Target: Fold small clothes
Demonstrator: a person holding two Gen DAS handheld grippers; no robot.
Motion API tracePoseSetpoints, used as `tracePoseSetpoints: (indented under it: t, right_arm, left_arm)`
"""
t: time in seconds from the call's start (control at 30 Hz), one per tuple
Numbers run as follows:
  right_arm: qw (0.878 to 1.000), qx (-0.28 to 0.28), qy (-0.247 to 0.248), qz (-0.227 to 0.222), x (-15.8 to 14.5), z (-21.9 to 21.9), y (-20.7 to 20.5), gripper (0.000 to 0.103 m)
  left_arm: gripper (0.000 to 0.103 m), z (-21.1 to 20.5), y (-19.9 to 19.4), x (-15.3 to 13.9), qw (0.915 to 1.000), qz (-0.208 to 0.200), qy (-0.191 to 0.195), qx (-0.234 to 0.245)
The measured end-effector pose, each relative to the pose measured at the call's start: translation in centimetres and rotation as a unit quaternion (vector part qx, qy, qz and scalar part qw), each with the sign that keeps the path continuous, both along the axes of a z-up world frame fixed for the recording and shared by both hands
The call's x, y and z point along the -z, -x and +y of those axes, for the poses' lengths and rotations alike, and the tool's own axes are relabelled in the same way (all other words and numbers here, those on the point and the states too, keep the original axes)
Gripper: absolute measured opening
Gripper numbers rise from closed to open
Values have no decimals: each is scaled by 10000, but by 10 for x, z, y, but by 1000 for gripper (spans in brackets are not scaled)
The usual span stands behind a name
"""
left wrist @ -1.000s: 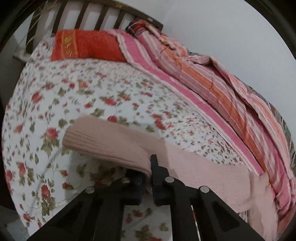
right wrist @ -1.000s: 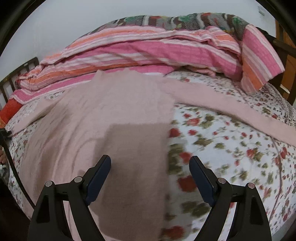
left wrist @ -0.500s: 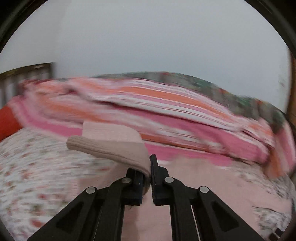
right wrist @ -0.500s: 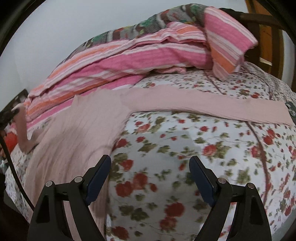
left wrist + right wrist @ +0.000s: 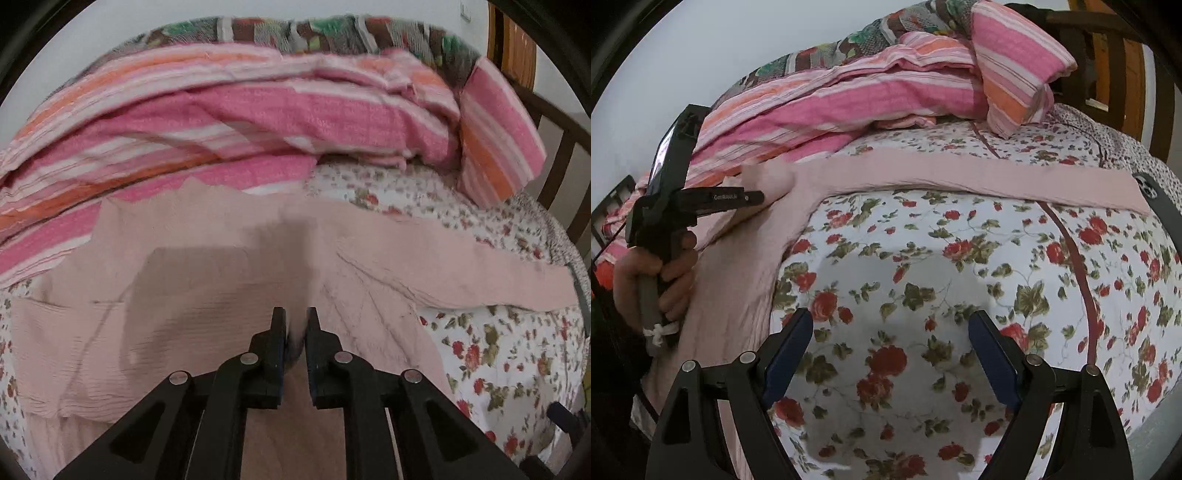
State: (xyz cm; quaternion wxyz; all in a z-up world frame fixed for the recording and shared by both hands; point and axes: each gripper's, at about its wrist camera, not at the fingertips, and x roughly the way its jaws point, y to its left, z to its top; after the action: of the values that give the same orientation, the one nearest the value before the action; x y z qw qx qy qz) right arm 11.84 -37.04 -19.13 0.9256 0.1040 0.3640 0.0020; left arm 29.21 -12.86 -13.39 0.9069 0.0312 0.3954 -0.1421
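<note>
A pale pink knit garment point(image 5: 207, 288) lies spread on the floral bed sheet point(image 5: 923, 258). One long sleeve point(image 5: 960, 173) stretches flat toward the right. My left gripper point(image 5: 295, 314) hovers over the garment's body with its jaws opening; only a narrow gap shows, and the cloth under it is visible through that gap. In the right wrist view the left gripper point(image 5: 759, 197) is held by a hand point(image 5: 646, 273), and the other sleeve's cuff point(image 5: 770, 177) sits just at its tips. My right gripper point(image 5: 890, 317) stands wide open above bare sheet, to the right of the garment, with nothing between its fingers.
A bunched pink and orange striped blanket point(image 5: 258, 110) runs along the far side of the bed, against the wall. A wooden bed frame point(image 5: 554, 147) rises at the right. A dark phone point(image 5: 1156, 199) lies by the stretched sleeve's end.
The left gripper swung from the head of the bed to above the garment's body, bringing the sleeve cuff across, and its jaws have parted slightly. The right gripper shifted right, off the garment onto bare sheet.
</note>
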Motion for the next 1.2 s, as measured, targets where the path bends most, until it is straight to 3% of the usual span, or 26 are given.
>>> tracePoseSetpoints:
  t: [0.07, 0.1, 0.13, 0.23, 0.37, 0.47, 0.6, 0.77, 0.87, 0.9, 0.93, 1.0, 1.1, 1.2]
  right_arm:
    - [9999, -45, -96, -77, -5, 2, -5, 86]
    - [9998, -100, -156, -109, -8, 4, -9, 86]
    - [9996, -153, -194, -126, -11, 7, -14, 86]
    - [9993, -280, -118, -207, -20, 21, -34, 86]
    - [9984, -442, -64, -334, -31, 41, -65, 85]
    - [9976, -586, -48, -378, -37, 58, -94, 73]
    - [9969, -762, -96, -144, -34, 78, -139, 57]
    - [9967, -647, 212, 434, -15, 88, -190, 50]
    - [9945, -636, 369, 743, -1, 92, -211, 36]
    - [9939, -644, 496, 749, 1, 95, -213, 24]
    - [9933, -643, 686, 676, 1, 99, -214, 12]
    - [9908, -890, 917, 443, -5, 110, -210, 4]
    - [9908, -985, 860, -345, -28, 108, -194, 3]
    - [9940, -799, 677, -319, -27, 97, -201, 3]
  left_arm:
    - [42, 21, 10, -13, 9996, -220, 149, -69]
    - [68, 36, 15, -22, 9987, -400, 284, -149]
    - [78, 50, 18, -29, 9970, -609, 433, -201]
    - [78, 95, 29, -43, 9925, -1014, 451, -508]
    - [78, 166, 30, -36, 9869, -988, 235, -1254]
    - [76, 221, 26, -15, 9822, -679, 352, -1713]
    - [76, 264, 25, 15, 9840, -377, 604, -1636]
    - [76, 286, 23, 42, 9784, 132, 1275, -1621]
    - [76, 280, 25, 43, 9804, 74, 1253, -1516]
    - [76, 277, 25, 43, 9804, 70, 1269, -1504]
    - [76, 278, 26, 44, 9798, 67, 1330, -1492]
    - [76, 282, 27, 44, 9774, 55, 1508, -1483]
    - [76, 287, 29, 41, 9748, 57, 1637, -1516]
    - [76, 282, 32, 30, 9760, -176, 1564, -1504]
